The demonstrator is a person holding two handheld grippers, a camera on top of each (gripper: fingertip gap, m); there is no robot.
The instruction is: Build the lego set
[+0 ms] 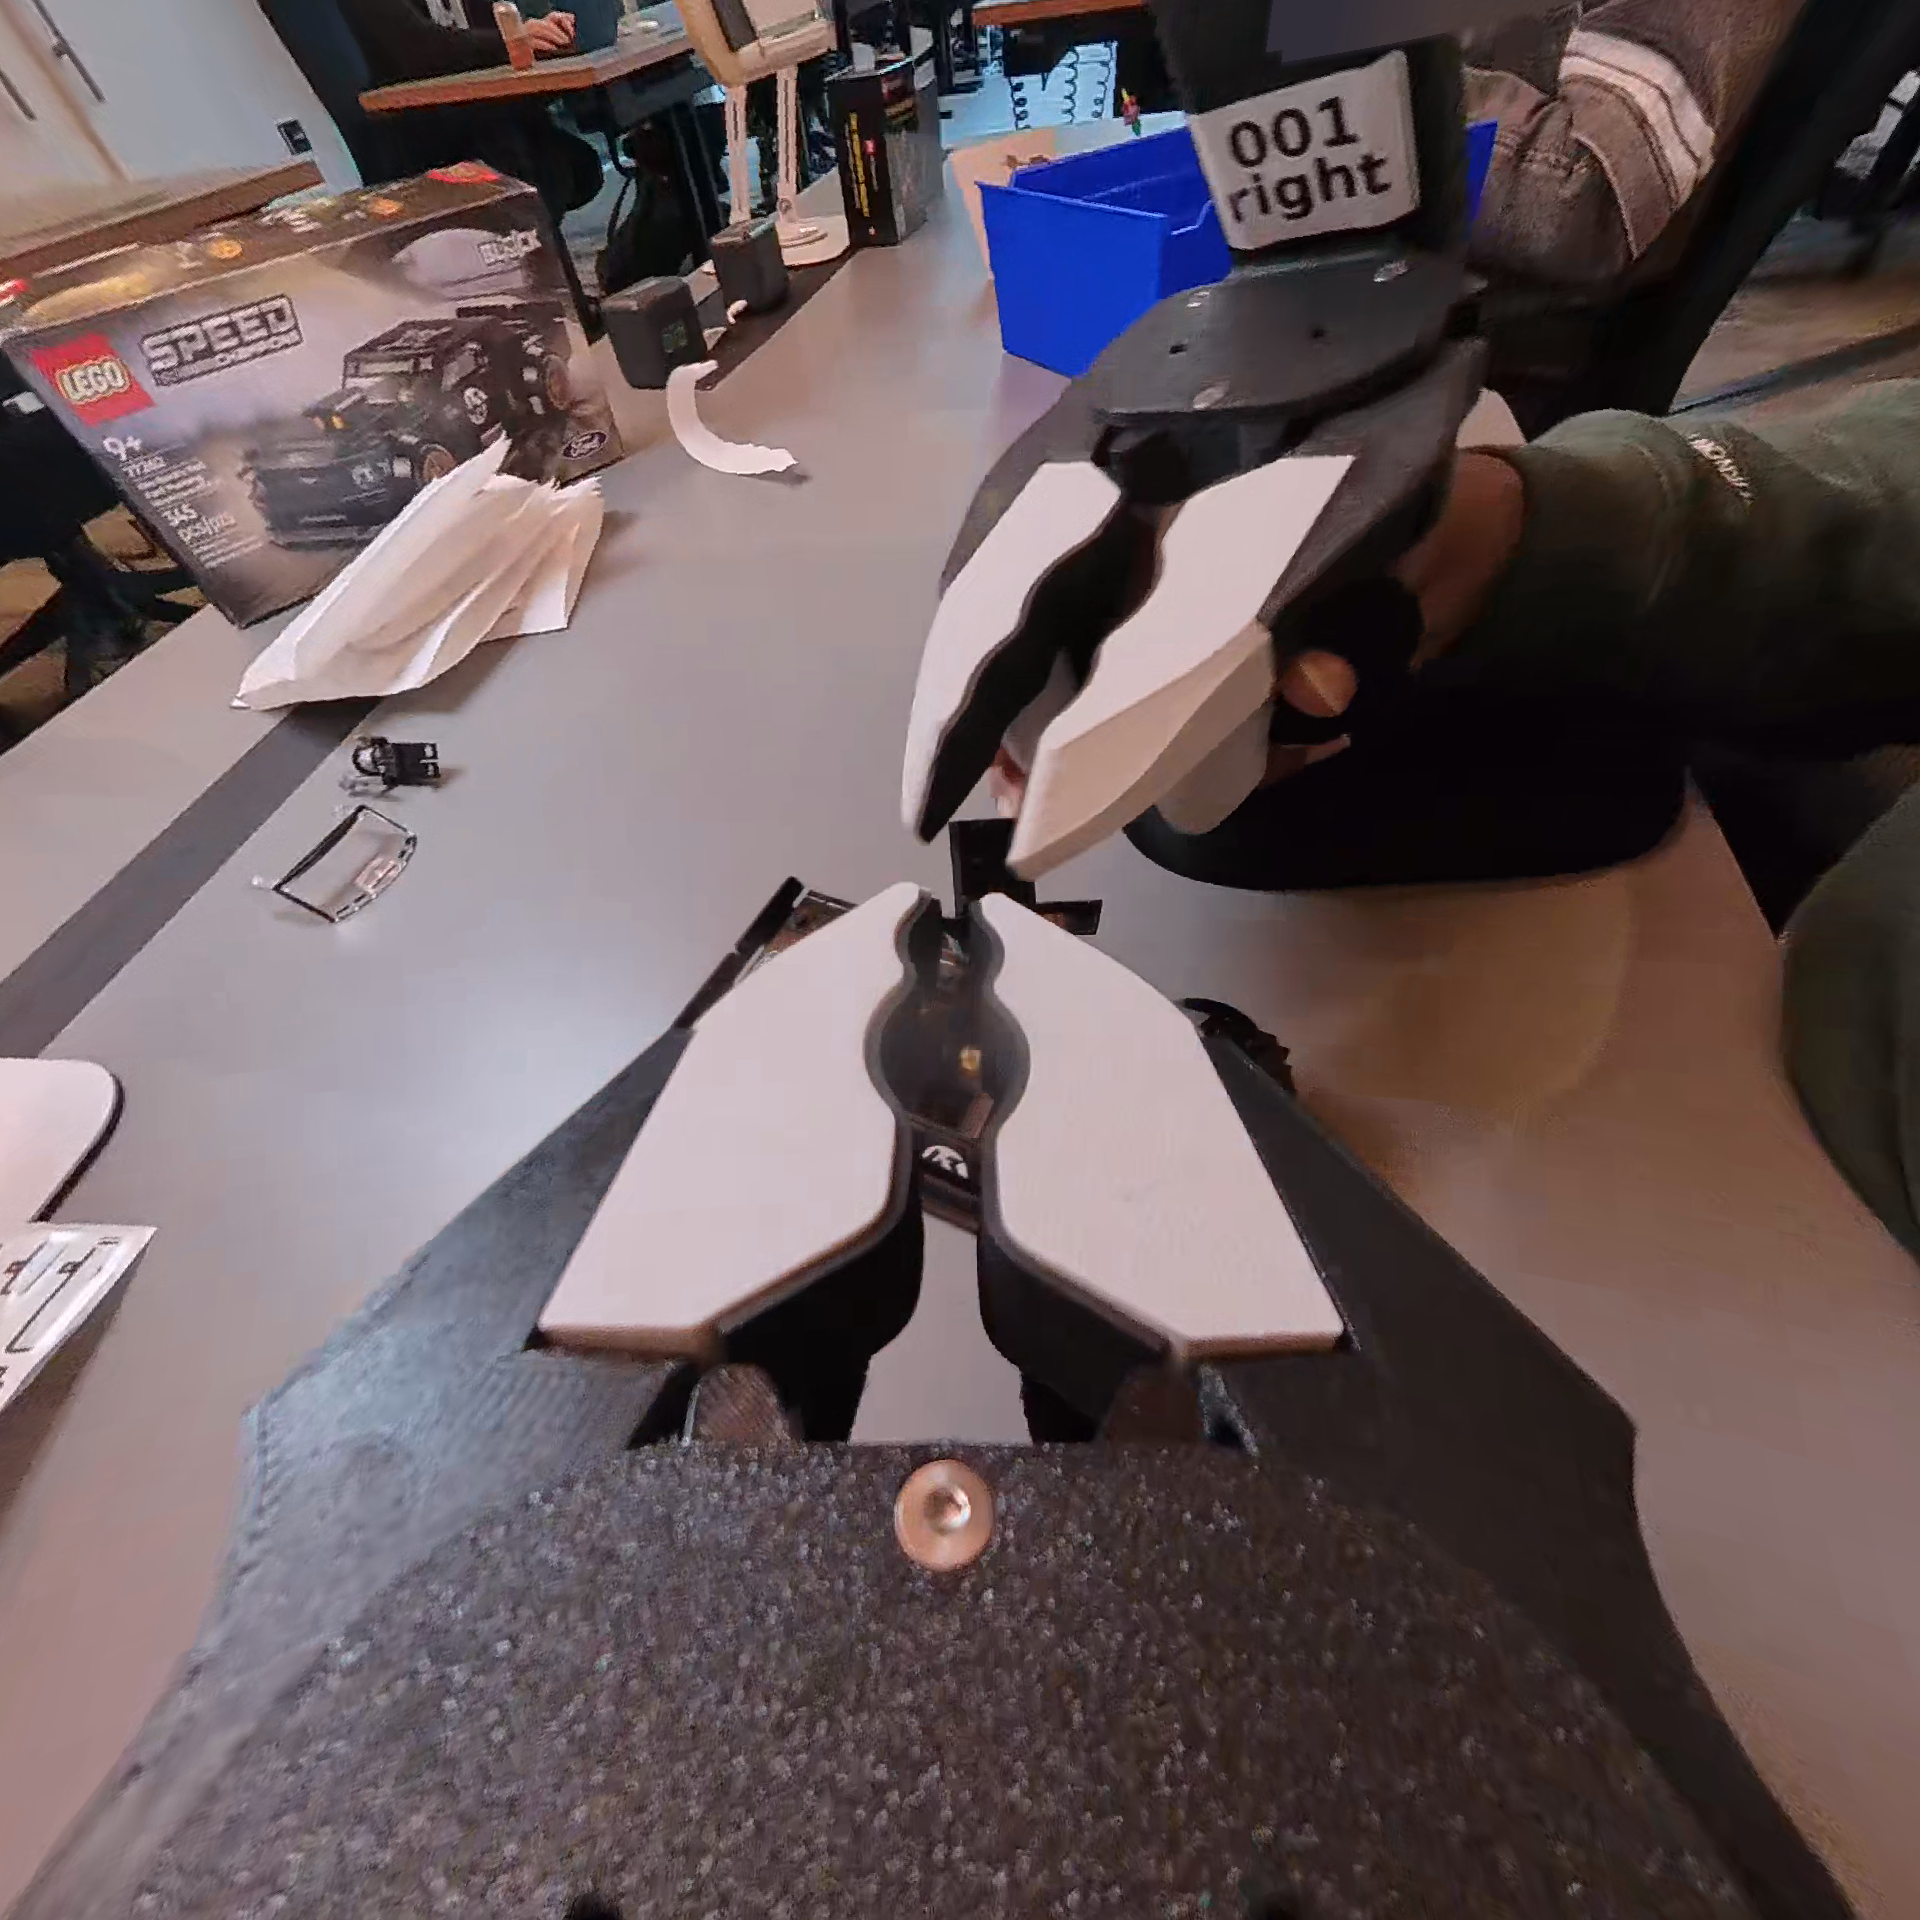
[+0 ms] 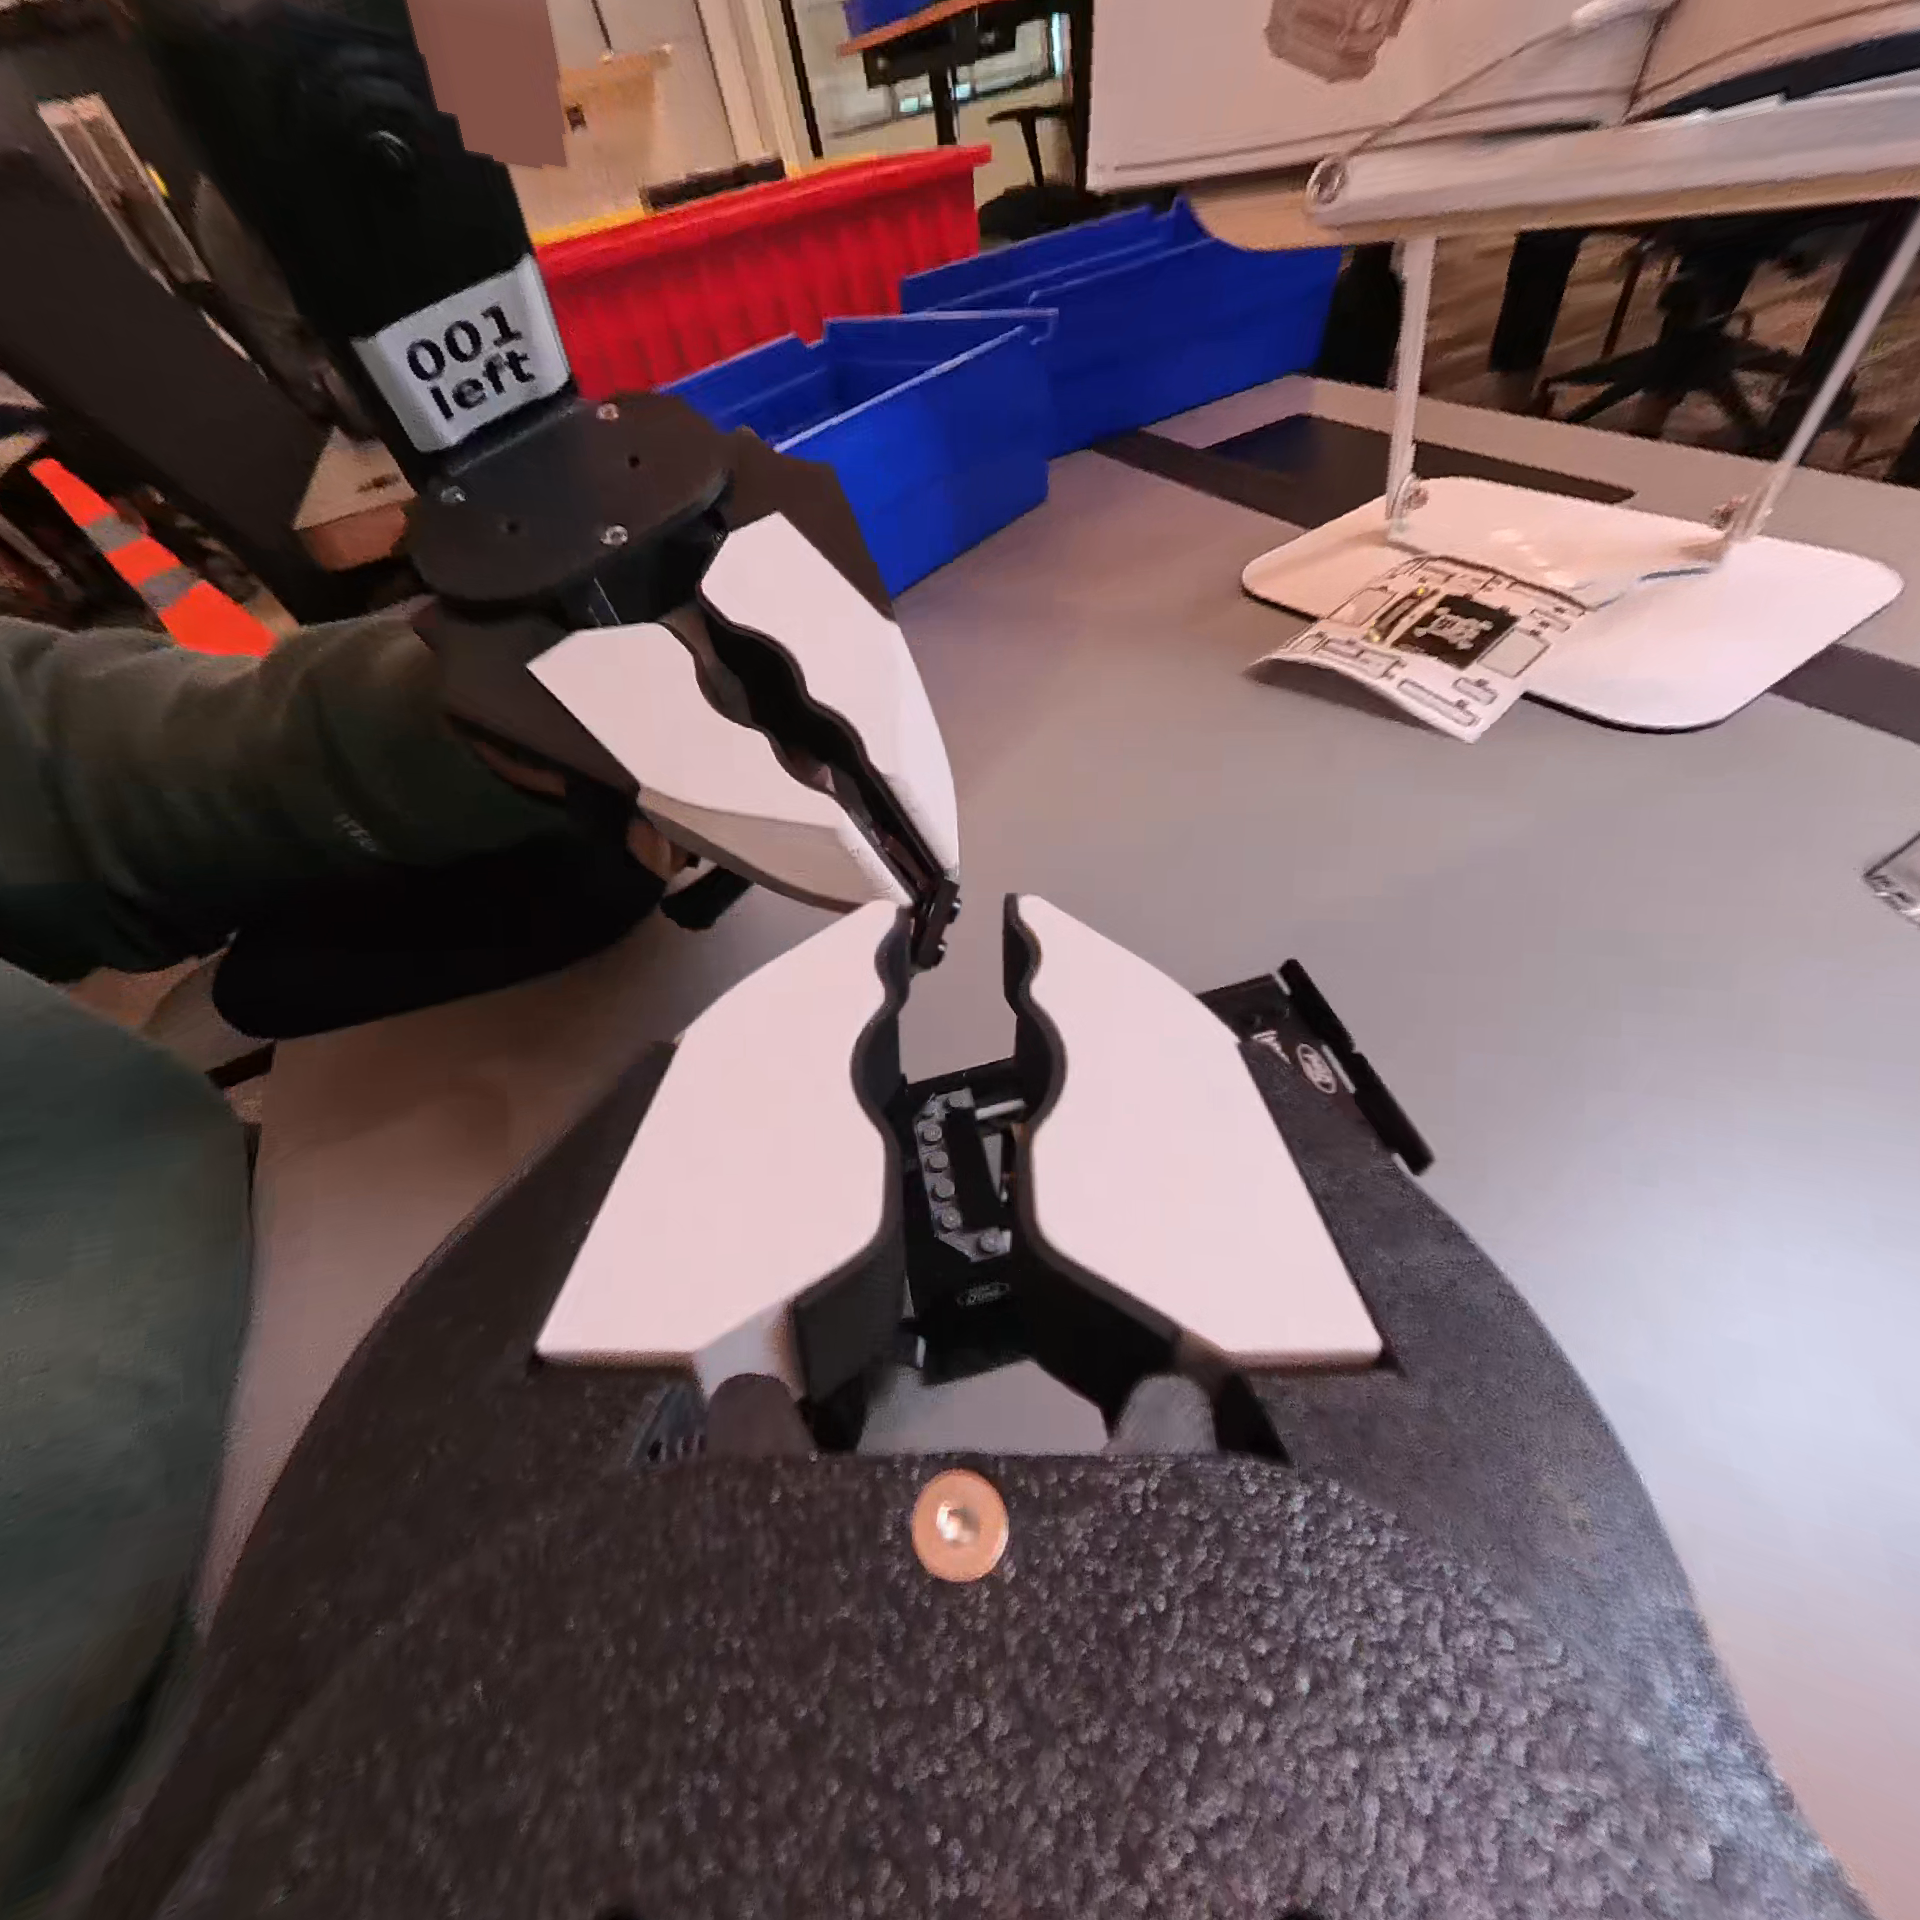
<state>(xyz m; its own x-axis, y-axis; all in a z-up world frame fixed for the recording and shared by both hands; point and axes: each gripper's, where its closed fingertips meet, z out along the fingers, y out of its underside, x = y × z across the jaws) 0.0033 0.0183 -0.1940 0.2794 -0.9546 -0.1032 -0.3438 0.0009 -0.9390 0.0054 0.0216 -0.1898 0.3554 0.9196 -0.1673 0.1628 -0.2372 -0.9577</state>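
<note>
Left tongs pinch small black piece | right tongs apart above car build

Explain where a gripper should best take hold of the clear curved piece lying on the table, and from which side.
Come down from above on the clear curved piece and close on two opposite edges. It lies low and alone on the table, so a sideways approach would likely just push it; the edges probably hold better than its smooth arched face.
</note>
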